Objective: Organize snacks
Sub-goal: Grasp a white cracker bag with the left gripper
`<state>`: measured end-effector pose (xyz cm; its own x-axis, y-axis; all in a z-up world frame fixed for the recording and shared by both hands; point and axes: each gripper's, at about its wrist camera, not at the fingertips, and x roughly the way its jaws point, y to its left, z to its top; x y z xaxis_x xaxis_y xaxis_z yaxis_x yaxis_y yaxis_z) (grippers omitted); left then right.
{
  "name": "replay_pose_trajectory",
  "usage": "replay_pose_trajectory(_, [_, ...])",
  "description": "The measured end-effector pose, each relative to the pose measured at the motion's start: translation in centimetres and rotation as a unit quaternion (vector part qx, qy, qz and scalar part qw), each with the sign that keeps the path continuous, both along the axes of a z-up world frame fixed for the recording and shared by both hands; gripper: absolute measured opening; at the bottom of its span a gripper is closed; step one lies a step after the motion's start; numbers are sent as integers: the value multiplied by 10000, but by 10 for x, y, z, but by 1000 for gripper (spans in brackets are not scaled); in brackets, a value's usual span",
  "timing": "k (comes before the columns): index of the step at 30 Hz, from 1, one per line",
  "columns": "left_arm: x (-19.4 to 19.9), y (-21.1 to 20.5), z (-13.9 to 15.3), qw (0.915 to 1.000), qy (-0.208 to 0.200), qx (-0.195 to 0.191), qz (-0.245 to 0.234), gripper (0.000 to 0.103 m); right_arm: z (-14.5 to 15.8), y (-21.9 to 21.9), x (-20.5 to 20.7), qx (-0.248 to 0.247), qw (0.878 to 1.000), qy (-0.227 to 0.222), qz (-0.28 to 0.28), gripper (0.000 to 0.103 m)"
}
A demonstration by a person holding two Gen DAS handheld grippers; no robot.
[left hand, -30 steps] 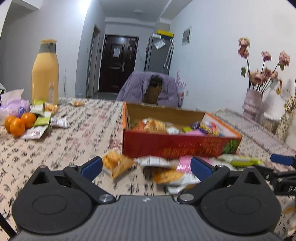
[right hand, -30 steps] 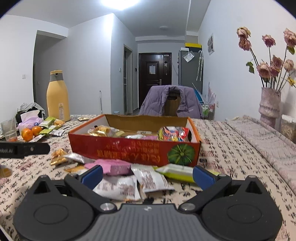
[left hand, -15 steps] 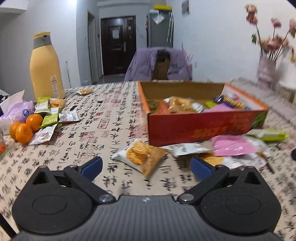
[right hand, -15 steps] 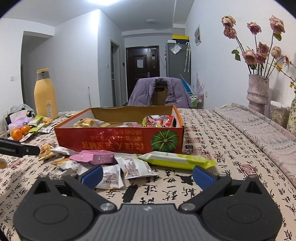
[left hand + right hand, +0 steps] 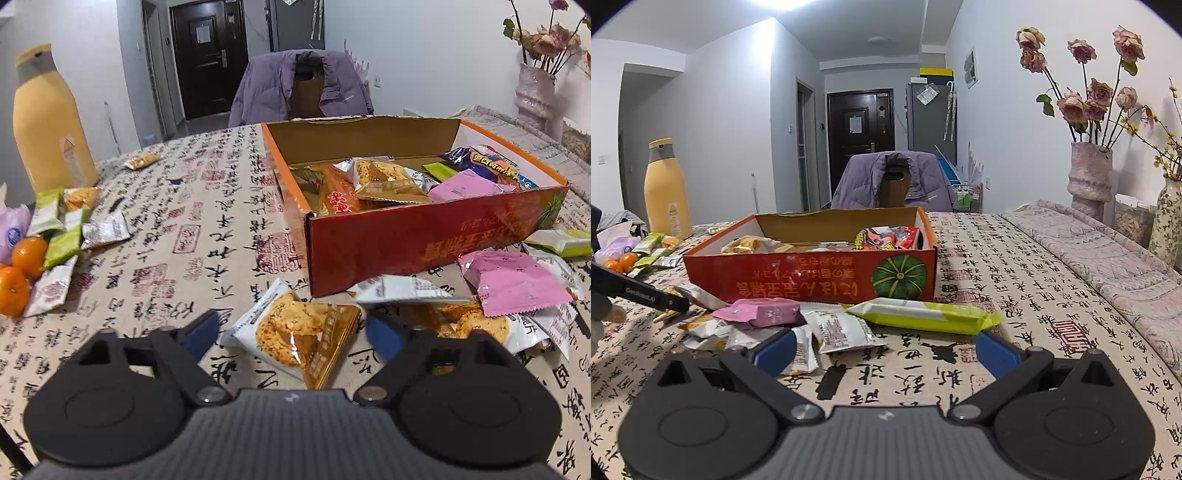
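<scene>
An open red cardboard box (image 5: 424,243) (image 5: 812,280) holds several snack packets. In front of it lies a loose heap: a cookie packet (image 5: 295,332), a pink packet (image 5: 513,280) (image 5: 761,312), white packets (image 5: 842,332) and a long green bar (image 5: 923,315). My left gripper (image 5: 291,334) straddles the cookie packet and its jaws are closing; the blue pads stand just apart from the wrapper. My right gripper (image 5: 884,349) hovers open before the white packets and green bar, holding nothing. The left gripper's finger (image 5: 642,291) shows at the left of the right wrist view.
A tall yellow bottle (image 5: 48,122) (image 5: 666,188), oranges (image 5: 22,269) and more packets (image 5: 70,236) sit at the table's left. A chair with a purple jacket (image 5: 303,85) stands behind the table. Vases with dried roses (image 5: 1089,173) stand at the right.
The left gripper has moved forward and tilted down over the cookie packet, and its jaws have narrowed. The right gripper has barely shifted.
</scene>
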<state>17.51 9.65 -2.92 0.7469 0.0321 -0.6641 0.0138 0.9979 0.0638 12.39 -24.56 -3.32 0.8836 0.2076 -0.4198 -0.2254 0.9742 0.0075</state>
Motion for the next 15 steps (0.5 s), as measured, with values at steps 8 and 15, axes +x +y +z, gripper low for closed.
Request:
replay_pose_trajectory(8, [-5,3,-3,9999,-80,-85,-86,58,-3,-1,1,5,10000,63,-57,103])
replay_pose_trajectory(15, [-22,-3,0,9994,-323,-40,-66,54,-6,1,1,-15,9999,101,-29,103])
